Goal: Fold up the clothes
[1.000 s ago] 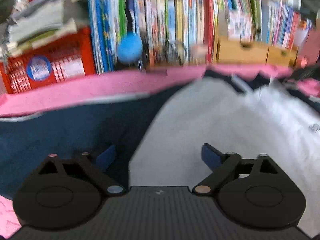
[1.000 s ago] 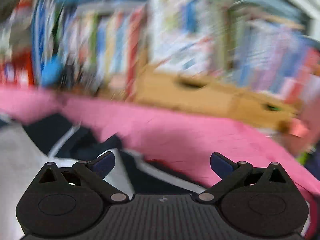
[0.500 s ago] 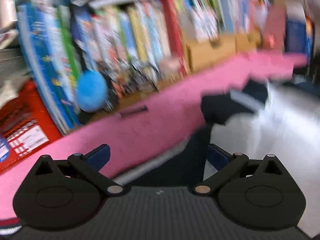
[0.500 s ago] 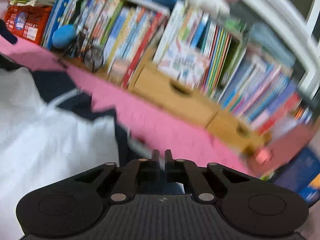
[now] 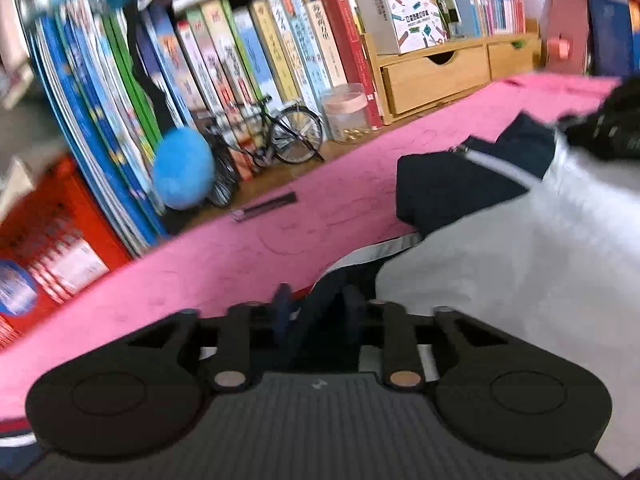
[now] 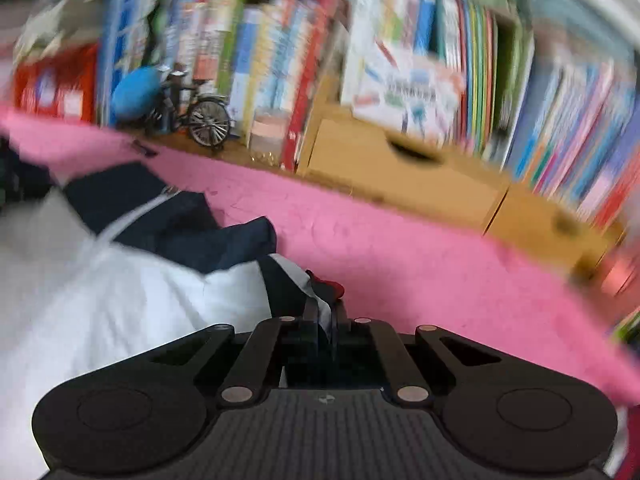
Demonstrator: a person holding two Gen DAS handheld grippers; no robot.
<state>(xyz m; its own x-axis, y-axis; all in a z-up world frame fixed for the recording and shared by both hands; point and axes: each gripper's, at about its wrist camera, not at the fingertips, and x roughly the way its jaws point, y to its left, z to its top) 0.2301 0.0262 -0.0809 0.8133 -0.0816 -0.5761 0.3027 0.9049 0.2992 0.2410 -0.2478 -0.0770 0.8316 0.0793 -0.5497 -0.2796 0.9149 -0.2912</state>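
Half a second before, the left gripper (image 5: 316,308) had stood with its fingers wide apart above the pink cloth; by this moment they had drawn in and pinched the dark edge of the garment (image 5: 520,272). From the left wrist view, the navy and white garment lay spread on the pink tablecloth (image 5: 248,248), its white body filling the right side and a navy part with a pale stripe folded toward the books (image 5: 248,52). Beyond the cloth's far edge stood a model bicycle (image 5: 288,132), a blue plush ball (image 5: 184,168), a clear jar (image 5: 346,112) and a wooden drawer box (image 5: 436,76).

From the right wrist view, much blurred, the right gripper (image 6: 326,318) had its jaws closed on a navy, white and red hem of the garment (image 6: 132,292), which lay to the left on the tablecloth (image 6: 420,264). The bicycle (image 6: 200,116) and drawer box (image 6: 400,176) stood behind.
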